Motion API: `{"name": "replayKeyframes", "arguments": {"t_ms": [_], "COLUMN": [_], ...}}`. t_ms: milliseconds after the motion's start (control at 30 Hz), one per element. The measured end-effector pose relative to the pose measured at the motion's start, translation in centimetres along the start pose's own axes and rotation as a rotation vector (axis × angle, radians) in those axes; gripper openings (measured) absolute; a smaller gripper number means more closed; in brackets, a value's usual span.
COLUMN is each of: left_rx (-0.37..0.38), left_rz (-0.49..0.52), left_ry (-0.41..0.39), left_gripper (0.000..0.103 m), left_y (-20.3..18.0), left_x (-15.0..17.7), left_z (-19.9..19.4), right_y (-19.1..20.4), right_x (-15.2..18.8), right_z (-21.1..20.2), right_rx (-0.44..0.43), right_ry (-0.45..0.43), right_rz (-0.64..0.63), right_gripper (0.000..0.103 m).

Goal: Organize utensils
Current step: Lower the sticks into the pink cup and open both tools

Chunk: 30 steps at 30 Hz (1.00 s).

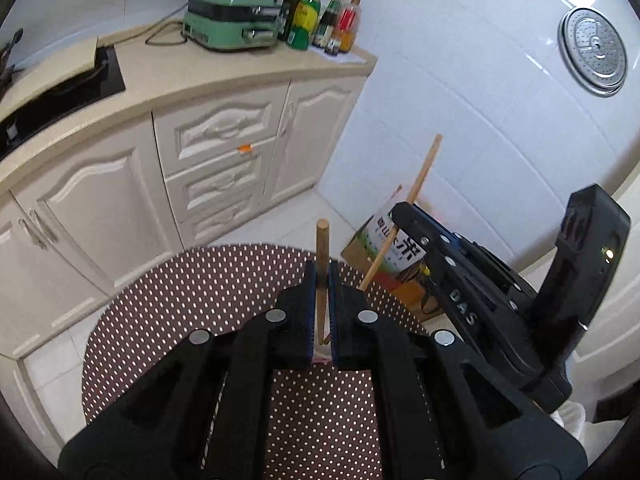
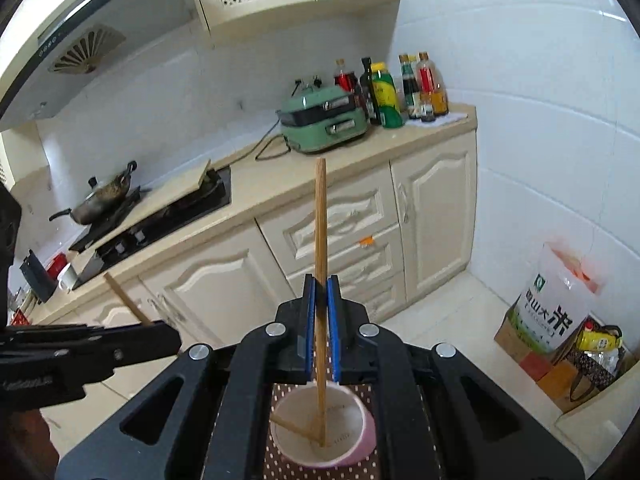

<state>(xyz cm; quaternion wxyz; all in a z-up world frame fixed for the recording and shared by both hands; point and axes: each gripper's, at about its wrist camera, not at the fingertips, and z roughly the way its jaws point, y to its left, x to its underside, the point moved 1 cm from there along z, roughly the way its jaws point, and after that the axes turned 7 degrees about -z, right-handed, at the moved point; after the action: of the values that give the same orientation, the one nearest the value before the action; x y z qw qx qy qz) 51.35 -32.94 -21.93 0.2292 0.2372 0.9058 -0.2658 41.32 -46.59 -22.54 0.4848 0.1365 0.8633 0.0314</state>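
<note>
The left gripper [image 1: 321, 276] was closed tight on a wooden chopstick [image 1: 321, 280], its blue pads pinching the stick low down so that only a short end stood up above the fingers. Under it lay the round table [image 1: 180, 292] with its brown cloth of white dots. The right gripper [image 2: 321, 292] was likewise clamped on a second chopstick [image 2: 320, 216], which rose upright well above the fingers. The lower ends of both sticks reached down into a pink bowl [image 2: 360, 440] that stood on the dotted cloth right under the right gripper; inside it the two tips met near the bottom, the one from the left coming in at a slant. From the left camera the right gripper showed just to the right, its stick leaning up and away. Behind stood cream cupboards [image 2: 432, 208], a green cooker [image 2: 324, 120], a row of bottles [image 2: 400, 88] and a rice bag [image 2: 556, 304] by the wall
</note>
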Motion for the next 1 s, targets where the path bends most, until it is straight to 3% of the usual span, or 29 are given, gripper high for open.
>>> {"name": "replayKeyframes", "arguments": {"t_ms": [233, 600, 767, 800, 833, 867, 900, 1000], "left_rx": [-0.010, -0.060, -0.059, -0.062, -0.066, -0.069, -0.074, -0.079], "left_rz": [0.004, 0.014, -0.009, -0.013, -0.017, -0.023, -0.032, -0.038], "left_ry": [0.064, 0.106, 0.116, 0.112, 0.109, 0.104, 0.088, 0.069], "left_gripper": [0.006, 0.007, 0.008, 0.010, 0.022, 0.046, 0.058, 0.060], "left_y": [0.2, 0.7, 1.4, 1.6, 1.8, 1.9, 2.2, 2.5], "left_x": [1.3, 3.5, 4.1, 4.4, 4.6, 4.9, 5.2, 5.8], "left_z": [1.3, 0.6, -0.1, -0.5, -0.9, -1.2, -1.8, -2.9], "right_y": [0.2, 1.4, 2.2, 2.5, 2.7, 3.0, 3.3, 4.1], "right_x": [3.0, 4.4, 4.7, 4.8, 5.0, 5.1, 5.2, 5.7], "right_z": [-0.6, -1.9, -3.6, -3.9, -4.3, -4.7, -4.8, -5.7], "right_rx": [-0.008, -0.018, -0.019, -0.018, -0.018, -0.020, -0.021, -0.028], "right_ry": [0.072, 0.138, 0.136, 0.135, 0.135, 0.137, 0.139, 0.142], "right_rz": [0.015, 0.019, 0.014, 0.013, 0.010, 0.006, 0.004, -0.004], "right_gripper": [0.005, 0.010, 0.024, 0.026, 0.026, 0.027, 0.027, 0.030]}}
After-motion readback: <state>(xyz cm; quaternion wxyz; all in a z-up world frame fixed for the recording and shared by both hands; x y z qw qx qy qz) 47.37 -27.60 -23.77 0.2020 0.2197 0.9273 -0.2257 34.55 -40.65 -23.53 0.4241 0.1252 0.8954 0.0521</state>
